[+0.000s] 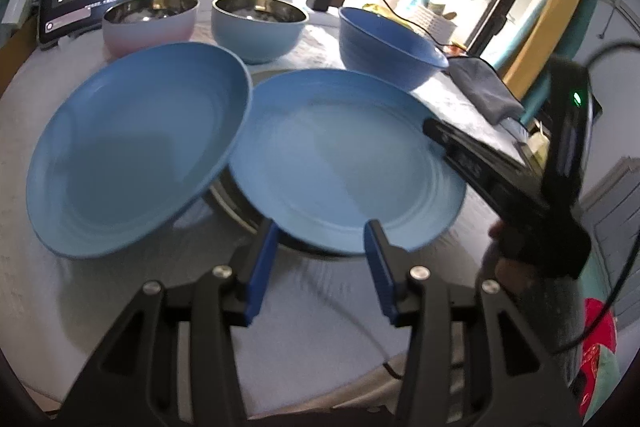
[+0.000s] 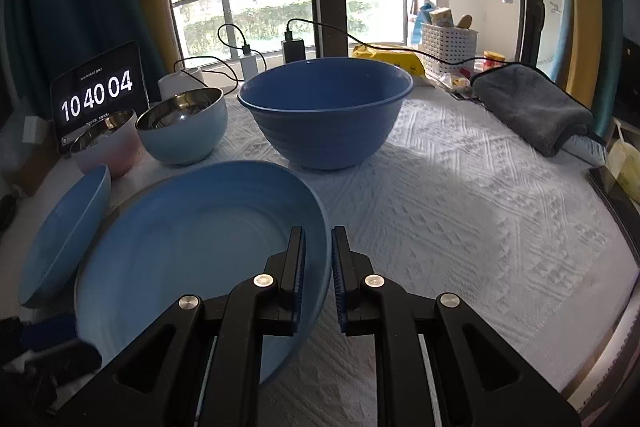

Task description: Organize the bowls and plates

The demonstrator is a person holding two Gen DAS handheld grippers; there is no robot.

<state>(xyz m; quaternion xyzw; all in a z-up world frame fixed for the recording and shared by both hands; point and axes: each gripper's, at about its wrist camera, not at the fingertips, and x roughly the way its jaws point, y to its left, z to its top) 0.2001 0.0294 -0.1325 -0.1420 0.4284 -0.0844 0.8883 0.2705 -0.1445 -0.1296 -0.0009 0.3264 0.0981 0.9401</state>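
Two blue plates lie side by side on the white cloth. My right gripper [image 2: 318, 239] is shut on the rim of the right blue plate [image 2: 200, 247], which also shows in the left wrist view [image 1: 344, 163], lifted a little over a dark round stand. The left blue plate [image 1: 136, 147] sits tilted beside it and shows at the left of the right wrist view [image 2: 64, 239]. My left gripper [image 1: 320, 231] is open, its fingers on either side of the right plate's near edge. Behind stand a dark blue bowl [image 2: 326, 111], a light blue steel-lined bowl [image 2: 182, 131] and a pink steel-lined bowl [image 2: 106, 143].
A tablet clock [image 2: 98, 99] stands at the back left. Chargers and cables [image 2: 292, 43] run along the window sill. A folded grey towel [image 2: 532, 107] lies at the back right, with a white basket [image 2: 448, 47] behind it. The table edge curves at the right [image 2: 616, 211].
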